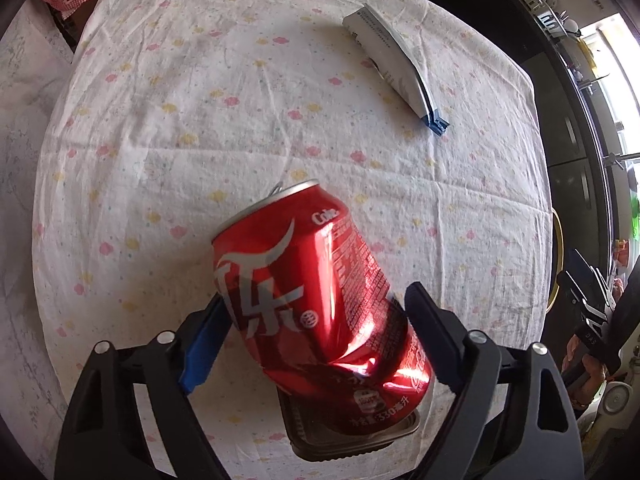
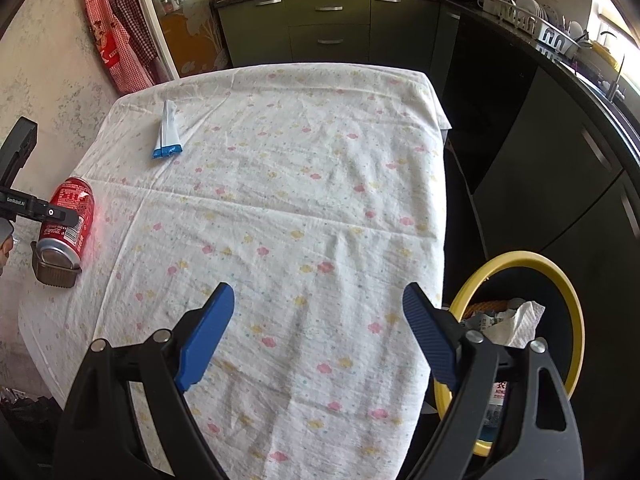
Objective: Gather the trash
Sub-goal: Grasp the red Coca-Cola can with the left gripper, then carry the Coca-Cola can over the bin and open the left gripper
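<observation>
A dented red cola can [image 1: 304, 280] leans tilted with its base in a small brown tray [image 1: 360, 440] near the table's left edge. My left gripper [image 1: 316, 300] straddles it, a finger close on either side of the can, and I see no firm squeeze. From the right wrist view the can [image 2: 68, 216] and tray [image 2: 52, 276] sit far left, with a left finger [image 2: 52, 213] crossing the can. An empty white and blue packet [image 1: 396, 68] [image 2: 166, 132] lies flat further back. My right gripper [image 2: 318, 296] hovers open over bare cloth, holding nothing.
The table wears a white cloth with small pink and yellow flowers [image 2: 300, 200]. A yellow-rimmed bin [image 2: 576, 320] with crumpled paper inside stands off the table's right edge. Dark kitchen cabinets [image 2: 328, 28] line the back and right. A wall runs along the left.
</observation>
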Demonstrator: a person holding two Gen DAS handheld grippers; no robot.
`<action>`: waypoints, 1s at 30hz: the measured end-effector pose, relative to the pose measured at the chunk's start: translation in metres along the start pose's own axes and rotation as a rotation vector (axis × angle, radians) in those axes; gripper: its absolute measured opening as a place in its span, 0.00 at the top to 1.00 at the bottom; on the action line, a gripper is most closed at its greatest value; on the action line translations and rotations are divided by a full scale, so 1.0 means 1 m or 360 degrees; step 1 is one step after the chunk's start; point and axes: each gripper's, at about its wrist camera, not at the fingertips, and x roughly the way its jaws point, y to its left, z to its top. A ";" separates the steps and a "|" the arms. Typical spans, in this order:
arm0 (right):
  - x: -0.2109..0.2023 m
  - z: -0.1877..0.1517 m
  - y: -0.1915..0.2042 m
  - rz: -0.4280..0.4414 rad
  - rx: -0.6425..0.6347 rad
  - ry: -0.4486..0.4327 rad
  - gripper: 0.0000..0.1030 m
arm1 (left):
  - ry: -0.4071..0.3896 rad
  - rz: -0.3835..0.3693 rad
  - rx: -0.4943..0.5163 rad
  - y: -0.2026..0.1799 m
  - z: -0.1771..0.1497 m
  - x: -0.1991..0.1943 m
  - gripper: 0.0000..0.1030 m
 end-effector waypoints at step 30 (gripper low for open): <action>-0.002 -0.014 -0.015 0.0008 0.0033 0.0001 0.20 | -0.0167 0.0382 0.0855 -0.152 -0.033 -0.005 0.56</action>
